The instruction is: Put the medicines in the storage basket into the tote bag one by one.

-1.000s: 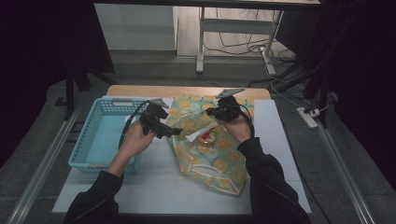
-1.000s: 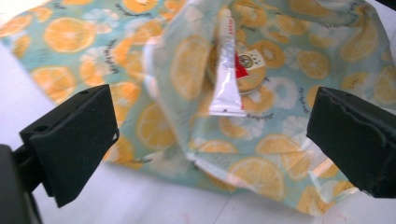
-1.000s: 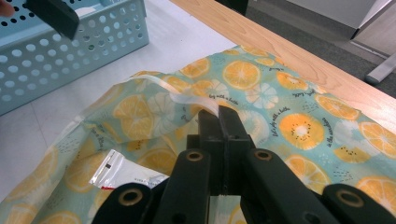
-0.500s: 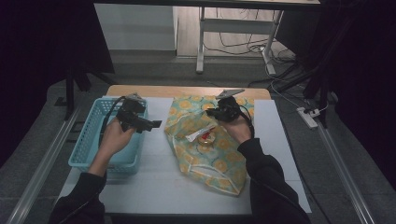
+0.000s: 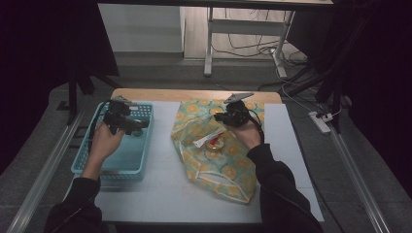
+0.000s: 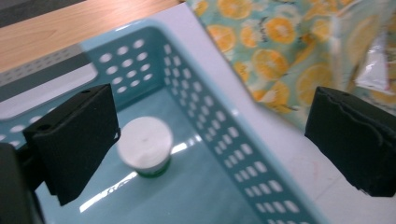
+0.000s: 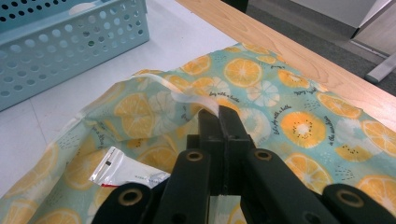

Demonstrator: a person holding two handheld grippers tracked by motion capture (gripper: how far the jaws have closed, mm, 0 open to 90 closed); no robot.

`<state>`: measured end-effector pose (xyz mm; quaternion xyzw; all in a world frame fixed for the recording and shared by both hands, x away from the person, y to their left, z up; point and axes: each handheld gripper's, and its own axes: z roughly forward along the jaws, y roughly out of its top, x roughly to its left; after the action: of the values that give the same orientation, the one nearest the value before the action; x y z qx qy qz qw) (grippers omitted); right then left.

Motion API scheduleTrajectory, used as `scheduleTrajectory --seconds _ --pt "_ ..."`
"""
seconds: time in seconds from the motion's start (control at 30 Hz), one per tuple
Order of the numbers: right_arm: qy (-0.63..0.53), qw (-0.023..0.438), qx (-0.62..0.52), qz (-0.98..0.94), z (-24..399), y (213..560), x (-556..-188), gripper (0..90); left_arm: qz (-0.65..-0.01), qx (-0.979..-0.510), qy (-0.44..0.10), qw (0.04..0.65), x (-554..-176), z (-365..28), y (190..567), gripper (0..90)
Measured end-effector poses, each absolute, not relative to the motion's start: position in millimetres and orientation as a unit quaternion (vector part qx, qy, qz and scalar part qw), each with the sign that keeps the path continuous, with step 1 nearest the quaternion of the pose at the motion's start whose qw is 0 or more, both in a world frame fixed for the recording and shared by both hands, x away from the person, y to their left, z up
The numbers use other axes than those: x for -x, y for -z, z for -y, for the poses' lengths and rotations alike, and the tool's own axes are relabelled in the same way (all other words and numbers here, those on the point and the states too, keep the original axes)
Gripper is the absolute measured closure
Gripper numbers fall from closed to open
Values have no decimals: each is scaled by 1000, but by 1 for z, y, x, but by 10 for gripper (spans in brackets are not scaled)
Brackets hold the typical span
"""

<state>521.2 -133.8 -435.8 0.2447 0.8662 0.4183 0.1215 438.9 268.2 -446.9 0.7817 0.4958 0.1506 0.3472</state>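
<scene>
A cloth bag (image 5: 221,167) printed with orange slices lies open on the white table. My right gripper (image 5: 222,116) is shut on the bag's upper rim (image 7: 205,103) and holds the mouth up. Inside the mouth lie a white packet (image 5: 208,141) and a small red-orange item (image 5: 214,145); the packet (image 7: 122,171) also shows in the right gripper view. My left gripper (image 5: 137,127) hovers open over the light-blue basket (image 5: 127,164). Between its wide-apart jaws, a small white-lidded tub (image 6: 144,145) stands on the basket floor (image 6: 187,196).
The basket's perforated wall (image 6: 219,140) runs between the tub and the bag (image 6: 280,42). A white mat (image 5: 165,194) covers the table, with a wooden strip (image 5: 194,94) along the far edge. Table legs and cables (image 5: 243,43) stand beyond.
My left gripper has swung left from the bag's mouth to above the basket. The right gripper has stayed shut on the bag's rim.
</scene>
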Motion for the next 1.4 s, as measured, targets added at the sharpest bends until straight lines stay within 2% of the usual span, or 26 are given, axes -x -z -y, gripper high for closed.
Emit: scheduleTrajectory --seconds 0.4,1.07,1.2,1.4 --pt "-419 121 -244 -866 133 436 -521 900 -521 -773 -147 331 -452 -287 469 30" --pt "-418 118 -244 -867 135 438 -521 900 -526 -796 -125 272 -476 -283 497 4" --pt "-417 118 -244 -867 135 438 -521 900 -518 -801 -133 268 -475 -282 496 69" --pt "-418 117 -241 -868 134 438 -521 900 -509 -816 -131 241 -476 -278 499 235"
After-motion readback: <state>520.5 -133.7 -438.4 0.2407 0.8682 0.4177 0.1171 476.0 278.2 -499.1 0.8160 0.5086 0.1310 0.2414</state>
